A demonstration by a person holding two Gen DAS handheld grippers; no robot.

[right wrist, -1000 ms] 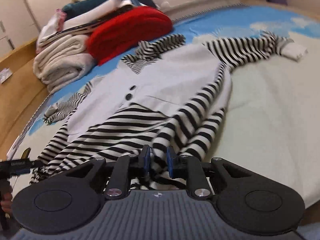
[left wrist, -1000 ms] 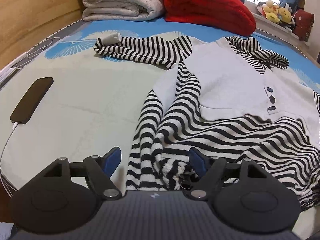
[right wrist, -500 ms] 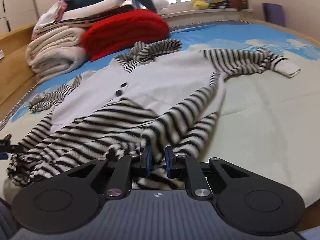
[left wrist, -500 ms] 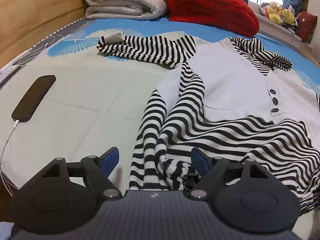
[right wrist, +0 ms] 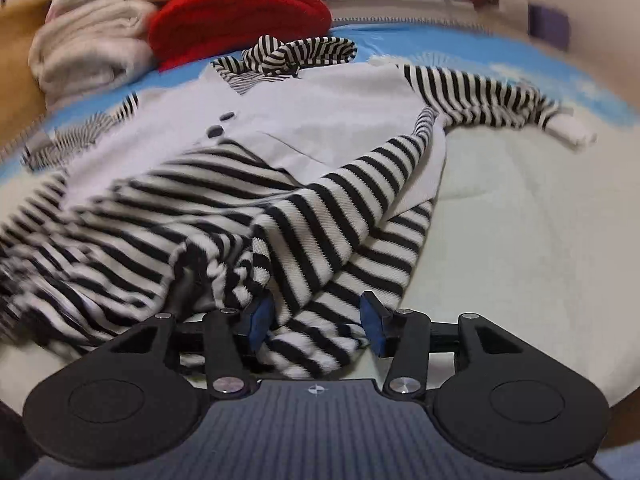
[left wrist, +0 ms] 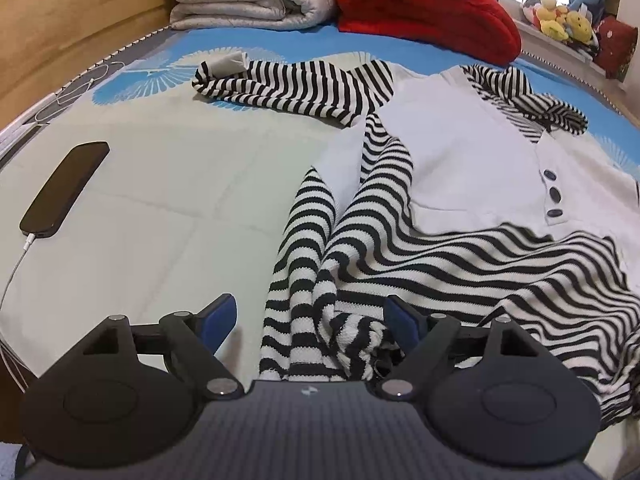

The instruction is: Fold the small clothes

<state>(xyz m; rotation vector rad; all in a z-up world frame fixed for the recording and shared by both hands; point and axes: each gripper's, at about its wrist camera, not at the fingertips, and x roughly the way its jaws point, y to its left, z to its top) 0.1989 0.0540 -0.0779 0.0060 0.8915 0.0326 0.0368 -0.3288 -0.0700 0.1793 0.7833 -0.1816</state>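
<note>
One striped top (left wrist: 460, 184) with three buttons (left wrist: 554, 194) — left claw (left wrist: 308, 318) gapes, right claw (right wrist: 316, 318) just loosened, unclamped.

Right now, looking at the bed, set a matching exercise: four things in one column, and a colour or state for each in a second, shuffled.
Things:
1. phone
2. blanket beside the white bedding
3. left gripper
4. striped sleeve nearest the phone

Descriptions:
A. red, folded
B. spread out across the bed
C. black, plugged into a cable
D. jaws wide apart, fabric loose between them

Pairs: 1-C, 2-A, 3-D, 4-B
</note>
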